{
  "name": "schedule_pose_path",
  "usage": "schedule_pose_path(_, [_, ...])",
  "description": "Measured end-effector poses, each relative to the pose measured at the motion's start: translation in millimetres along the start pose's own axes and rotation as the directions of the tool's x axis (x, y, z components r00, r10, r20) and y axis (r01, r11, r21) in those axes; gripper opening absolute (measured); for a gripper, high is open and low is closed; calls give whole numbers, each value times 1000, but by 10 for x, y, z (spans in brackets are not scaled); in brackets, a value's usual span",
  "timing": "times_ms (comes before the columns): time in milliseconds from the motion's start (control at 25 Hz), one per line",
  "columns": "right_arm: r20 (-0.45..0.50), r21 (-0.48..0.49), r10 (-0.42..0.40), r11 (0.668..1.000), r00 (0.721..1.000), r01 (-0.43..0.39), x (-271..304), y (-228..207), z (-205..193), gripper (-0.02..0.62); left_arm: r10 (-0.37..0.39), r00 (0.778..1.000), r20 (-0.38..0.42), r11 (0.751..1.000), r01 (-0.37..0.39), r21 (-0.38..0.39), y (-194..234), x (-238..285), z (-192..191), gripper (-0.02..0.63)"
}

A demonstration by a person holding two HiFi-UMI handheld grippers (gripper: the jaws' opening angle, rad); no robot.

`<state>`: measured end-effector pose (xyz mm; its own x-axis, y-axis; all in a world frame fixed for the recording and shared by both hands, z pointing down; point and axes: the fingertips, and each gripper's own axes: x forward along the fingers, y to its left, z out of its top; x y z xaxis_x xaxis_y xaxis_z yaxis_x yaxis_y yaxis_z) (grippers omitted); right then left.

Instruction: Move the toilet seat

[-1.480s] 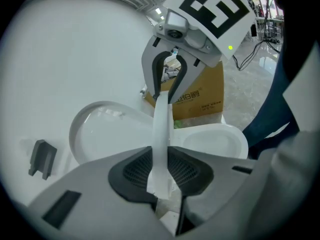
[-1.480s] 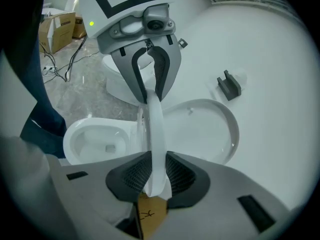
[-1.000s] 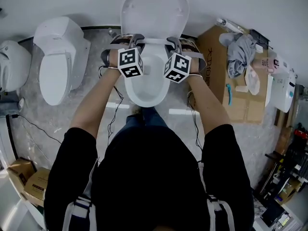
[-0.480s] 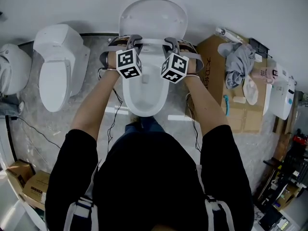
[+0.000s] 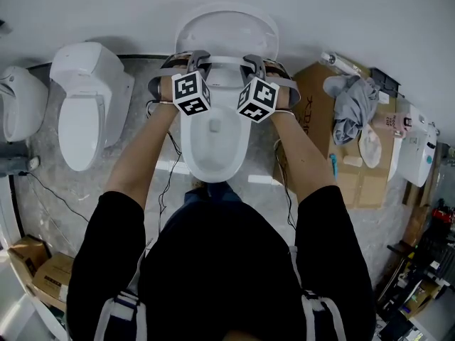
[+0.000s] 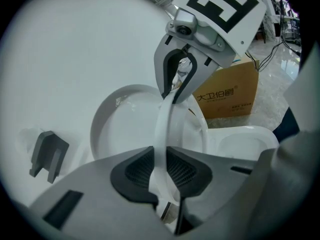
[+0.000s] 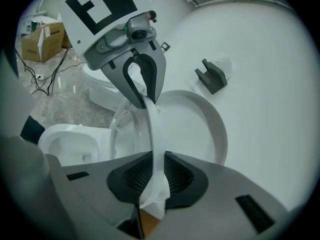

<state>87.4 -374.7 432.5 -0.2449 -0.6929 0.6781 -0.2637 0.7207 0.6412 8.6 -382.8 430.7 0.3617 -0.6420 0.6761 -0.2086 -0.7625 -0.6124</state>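
Left gripper (image 6: 161, 166) and right gripper (image 7: 152, 176), its jaws just tightened, pinch the raised toilet seat (image 6: 164, 124); the thin edge might slip and slam.

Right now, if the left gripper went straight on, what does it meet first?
The left gripper is shut on the toilet seat; beyond that, the right gripper looks first, its jaws having just closed further on the same seat. Depth is unclear; the raised lid lies off to the left.

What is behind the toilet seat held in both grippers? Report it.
The raised lid stands behind the toilet seat, with a grey block on its inner face. Whatever lies behind the lid is covered, and the hinges do not show.
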Motion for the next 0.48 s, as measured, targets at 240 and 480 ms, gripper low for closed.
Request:
schedule_pose_path(240, [4, -1, 3, 1000, 1000, -3, 134, -137, -24, 81, 5, 1000, -6, 1000, -5, -5, 125, 137, 3, 75])
schedule_pose_path(480, [7, 6, 8, 1000, 1000, -8, 286, -259, -37, 81, 21, 1000, -14, 1000, -21, -18, 252, 282, -19, 80])
